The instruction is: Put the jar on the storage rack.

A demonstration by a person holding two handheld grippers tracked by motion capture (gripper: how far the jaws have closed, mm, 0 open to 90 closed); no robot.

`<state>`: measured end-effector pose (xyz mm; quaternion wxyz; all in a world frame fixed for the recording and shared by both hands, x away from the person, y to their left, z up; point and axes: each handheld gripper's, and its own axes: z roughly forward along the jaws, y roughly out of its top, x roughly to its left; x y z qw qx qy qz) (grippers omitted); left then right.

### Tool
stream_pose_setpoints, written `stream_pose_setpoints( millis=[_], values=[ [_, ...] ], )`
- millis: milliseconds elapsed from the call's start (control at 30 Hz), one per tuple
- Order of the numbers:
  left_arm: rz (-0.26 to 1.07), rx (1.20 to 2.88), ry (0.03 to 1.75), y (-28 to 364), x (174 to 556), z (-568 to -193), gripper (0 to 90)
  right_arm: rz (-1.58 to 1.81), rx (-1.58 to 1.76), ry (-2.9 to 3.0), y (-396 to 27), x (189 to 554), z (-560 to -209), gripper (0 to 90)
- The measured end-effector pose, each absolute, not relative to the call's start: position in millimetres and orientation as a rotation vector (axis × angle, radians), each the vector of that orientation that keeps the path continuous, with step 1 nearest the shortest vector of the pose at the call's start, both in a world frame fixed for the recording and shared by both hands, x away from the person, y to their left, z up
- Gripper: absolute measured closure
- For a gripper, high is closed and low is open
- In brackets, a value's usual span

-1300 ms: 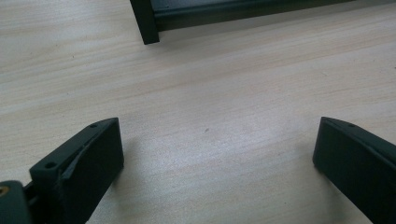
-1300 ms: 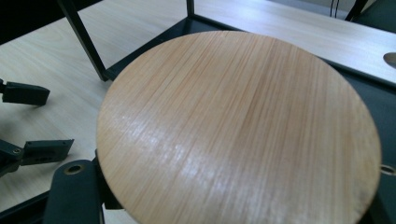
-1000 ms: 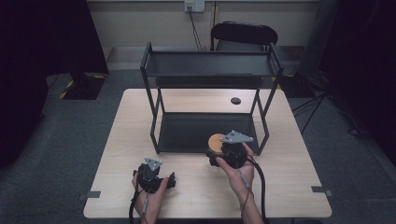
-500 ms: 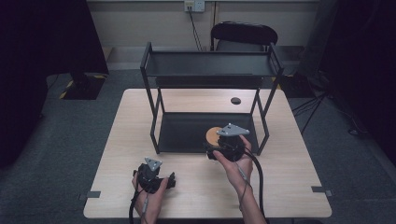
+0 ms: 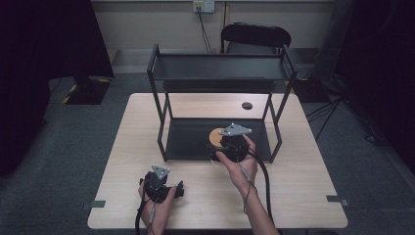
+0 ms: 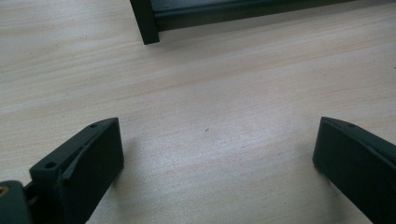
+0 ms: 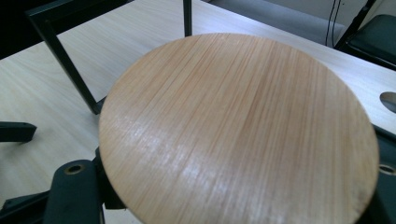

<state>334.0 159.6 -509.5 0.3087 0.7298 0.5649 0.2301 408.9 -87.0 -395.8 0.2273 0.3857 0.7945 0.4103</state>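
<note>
Right gripper (image 5: 226, 143): it moves forward from the table's near edge toward the black rack (image 5: 219, 73), and its grey plate now sits over the rack's lower shelf (image 5: 186, 139).
Wooden disc (image 5: 215, 136): carried along between the right gripper's jaws, it goes from the shelf's front edge to farther in over the dark shelf surface; in the right gripper view it lies broad and flat across the jaws.
Right hand (image 5: 242, 164): the forearm reaches farther up the table than a second ago.
</note>
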Motion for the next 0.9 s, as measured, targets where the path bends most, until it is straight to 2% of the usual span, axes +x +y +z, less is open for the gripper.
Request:
stream_pose_setpoints(
  millis=[400, 900],
  values=[
    [0.608, 1.929, 1.493, 160, 334, -510, 1.5, 1.071, 1.053, 2.201, -77, 434, -389, 26.3],
    [0.608, 1.929, 1.493, 160, 334, -510, 1.4, 1.084, 1.143, 2.174, -83, 464, -388, 26.3]
  ],
)
